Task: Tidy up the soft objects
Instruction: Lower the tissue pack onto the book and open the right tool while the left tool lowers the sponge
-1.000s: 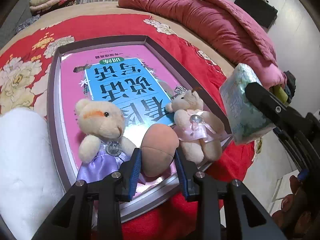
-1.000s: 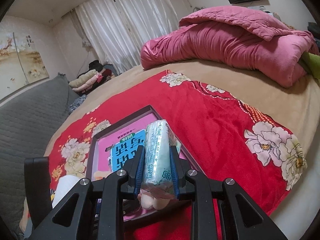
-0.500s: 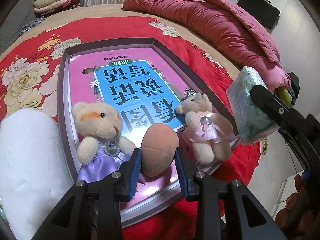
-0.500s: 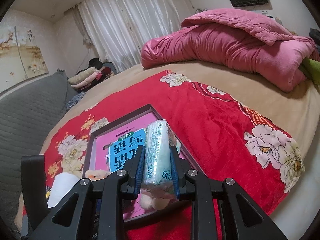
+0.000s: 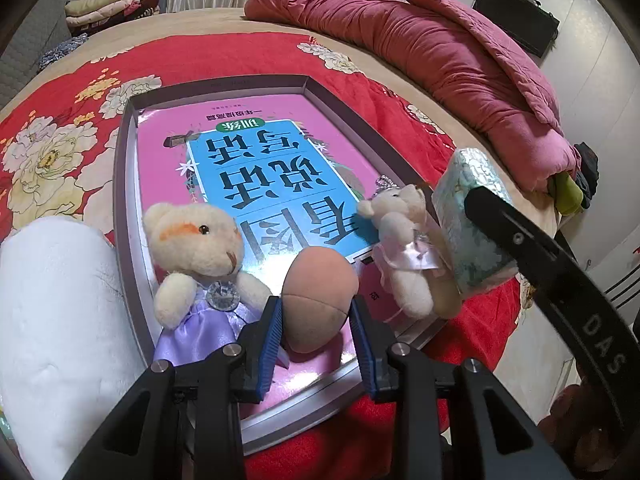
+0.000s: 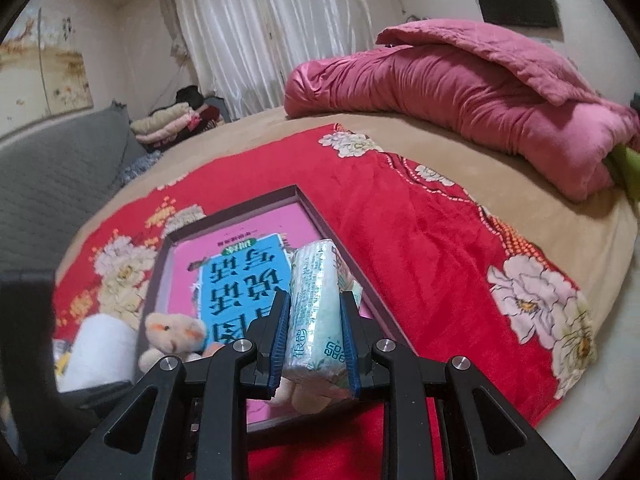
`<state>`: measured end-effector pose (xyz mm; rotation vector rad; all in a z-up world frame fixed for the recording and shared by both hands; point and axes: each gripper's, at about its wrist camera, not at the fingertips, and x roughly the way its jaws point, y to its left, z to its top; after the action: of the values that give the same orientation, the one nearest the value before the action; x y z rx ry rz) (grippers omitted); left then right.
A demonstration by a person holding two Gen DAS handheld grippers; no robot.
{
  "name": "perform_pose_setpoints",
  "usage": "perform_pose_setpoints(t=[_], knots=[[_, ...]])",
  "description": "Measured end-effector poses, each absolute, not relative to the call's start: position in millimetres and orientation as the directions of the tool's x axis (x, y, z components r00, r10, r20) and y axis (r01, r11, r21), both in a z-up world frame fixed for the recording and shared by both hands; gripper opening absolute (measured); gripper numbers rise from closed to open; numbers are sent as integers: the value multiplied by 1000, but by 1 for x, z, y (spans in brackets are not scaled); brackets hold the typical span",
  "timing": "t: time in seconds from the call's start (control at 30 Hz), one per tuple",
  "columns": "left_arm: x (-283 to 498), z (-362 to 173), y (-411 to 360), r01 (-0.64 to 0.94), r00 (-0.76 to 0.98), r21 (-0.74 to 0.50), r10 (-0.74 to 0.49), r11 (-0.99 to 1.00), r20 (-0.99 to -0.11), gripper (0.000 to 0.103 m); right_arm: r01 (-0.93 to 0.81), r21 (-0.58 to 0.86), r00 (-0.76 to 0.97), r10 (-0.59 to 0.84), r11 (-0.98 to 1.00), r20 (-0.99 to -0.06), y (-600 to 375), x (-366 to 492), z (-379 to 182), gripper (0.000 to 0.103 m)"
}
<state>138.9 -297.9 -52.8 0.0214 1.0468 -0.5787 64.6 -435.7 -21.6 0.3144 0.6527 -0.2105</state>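
Observation:
My left gripper [image 5: 316,320] is shut on a tan egg-shaped sponge [image 5: 318,296] and holds it over the near end of a grey tray [image 5: 124,184] lined with a pink and blue book. A cream bear in a purple dress [image 5: 196,264] sits left of the sponge. A smaller bear in a pink dress [image 5: 404,248] sits right of it. My right gripper [image 6: 314,344] is shut on a pale green tissue pack [image 6: 316,312], also in the left wrist view [image 5: 468,224], held above the tray's right edge.
A white soft roll [image 5: 52,320] lies left of the tray on the red flowered blanket [image 6: 420,240]. A pink quilt [image 6: 460,84] is heaped at the far side of the bed. Folded clothes [image 6: 168,124] lie at the back left. The bed edge is near right.
Both grippers have drawn slightly back and up, so the tray and bears sit lower and smaller in view. The tissue pack has come closer to the pink-dressed bear. Both grips are unchanged.

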Motion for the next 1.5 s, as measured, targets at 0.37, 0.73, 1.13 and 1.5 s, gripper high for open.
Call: perform_pose_setpoints(t=[0.37,0.73,1.13,1.5], knots=[[138,-53,-299,460,363,-253,-441,851,-821,34,282,161,741,-108,946,-663,-429,77,-34,27],[139,-53,-299,461,363,-253,-441,851,-821,34,250,179,733,-65,952,-677,-426,82,-40,27],[140,-53,-299,457,365,-259,-445,851,-818,34,230,285,766,7,931,-643,-434,77,-39,39],[139,-53,-299,457,366,-258,-444,851,-818,34,234,360,804,29,903,-593,-440,69,-33,50]])
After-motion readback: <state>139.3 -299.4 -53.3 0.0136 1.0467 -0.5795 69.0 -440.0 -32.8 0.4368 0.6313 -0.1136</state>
